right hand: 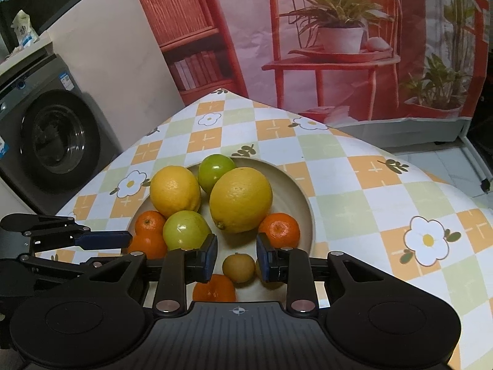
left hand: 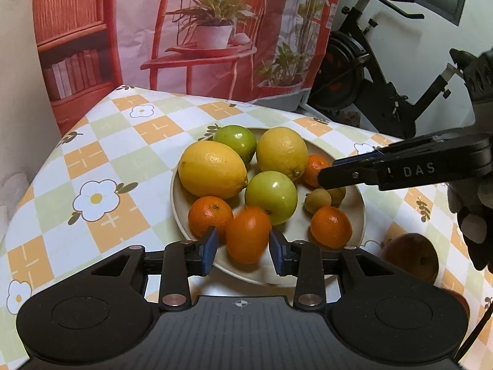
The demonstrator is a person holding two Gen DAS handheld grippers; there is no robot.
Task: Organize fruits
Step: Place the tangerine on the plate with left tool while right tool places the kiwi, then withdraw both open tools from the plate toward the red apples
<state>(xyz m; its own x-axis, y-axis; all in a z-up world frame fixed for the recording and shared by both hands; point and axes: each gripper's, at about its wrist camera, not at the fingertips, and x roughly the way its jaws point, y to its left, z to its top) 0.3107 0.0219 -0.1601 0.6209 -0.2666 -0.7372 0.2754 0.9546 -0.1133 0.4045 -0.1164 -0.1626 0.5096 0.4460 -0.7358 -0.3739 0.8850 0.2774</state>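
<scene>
Our left gripper (left hand: 244, 248) hangs low over the near rim of the plate (left hand: 359, 199), its blue pads (left hand: 210, 248) standing just off either side of a small oblong orange fruit (left hand: 247, 234), with a sliver of gap on each flank, so we judge the jaws narrow but not pressing and the fruit resting on the plate rather than held; our right gripper (right hand: 236, 256) is likewise narrow and bare, its pads framing a small tan round fruit (right hand: 238, 267) that lies below and between them without touching, so far as we can tell; in the left view that same gripper (left hand: 326, 174) reaches in from the right, over the far side of the plate. Outward from there lie two lemons (left hand: 212, 169), two green apples (left hand: 271, 196) and several mandarins (left hand: 210, 215) crowded together, all touching neighbours, on the checked flowered cloth (left hand: 101, 160); a brownish fruit (left hand: 411, 256) sits off the plate at the right. We judge the orange fruit light, firm under a thin waxy skin, apt to roll or squirt out if pinched near its ends; we would take it across its waist, gently, since hard pressure would bruise it; the tan fruit looks lighter and softer-skinned, and wants the same middle grip; the lemons seem too broad and heavy for a careless pinch.
</scene>
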